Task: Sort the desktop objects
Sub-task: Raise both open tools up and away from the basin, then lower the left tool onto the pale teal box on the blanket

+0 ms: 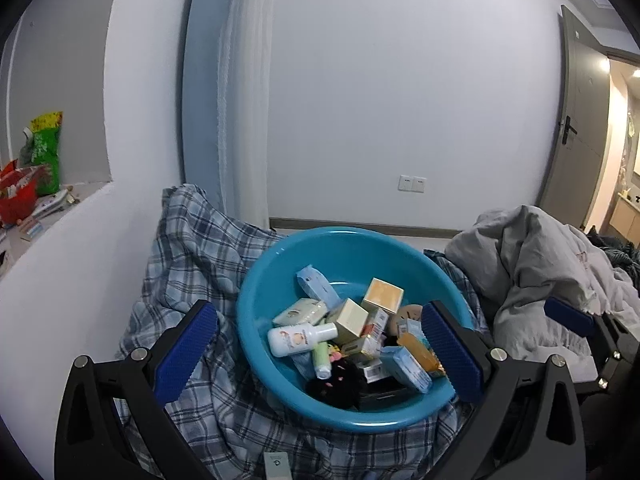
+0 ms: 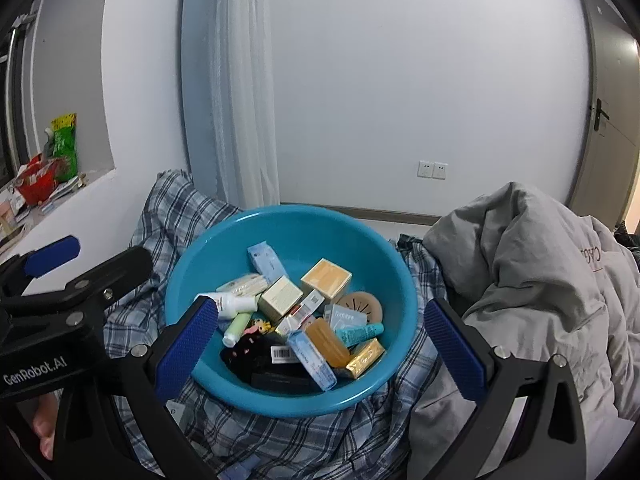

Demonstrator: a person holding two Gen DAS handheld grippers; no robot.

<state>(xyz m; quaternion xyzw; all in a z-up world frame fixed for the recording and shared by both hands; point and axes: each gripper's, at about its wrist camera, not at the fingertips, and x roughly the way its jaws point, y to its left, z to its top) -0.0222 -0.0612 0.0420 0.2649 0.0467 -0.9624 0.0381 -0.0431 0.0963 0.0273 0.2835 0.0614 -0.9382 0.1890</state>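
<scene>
1. Left wrist view showed the blue basin [image 1: 256,300] resting tilted on the plaid cloth [image 1: 192,264], with the small objects heaped in its lower part; the grey quilt [image 1: 532,264] lay just beside it.
2. Both tools were released: the left gripper [image 1: 320,356] and the right gripper [image 2: 322,350] each had wide jaws, holding nothing and hovering in front of the basin.
3. The white bottle [image 1: 298,337] looked light, stiff and a little slippery; I judged the round body the best place to grasp, across its width.
4. The cartons, such as the orange-top box [image 2: 326,276], seemed light and easy to crush, so the flat opposite sides should be taken gently.
5. The amber bar [image 2: 328,342] could be slick soap, I think.
6. The black soft thing [image 2: 244,350] would deform under the pads.
7. Count: one basin, one white bottle, one small green bottle [image 2: 236,330], one teal tube [image 2: 358,333], one round tan disc [image 2: 360,305]. The boxes overlapped, so I could not count them exactly; there were several.
</scene>
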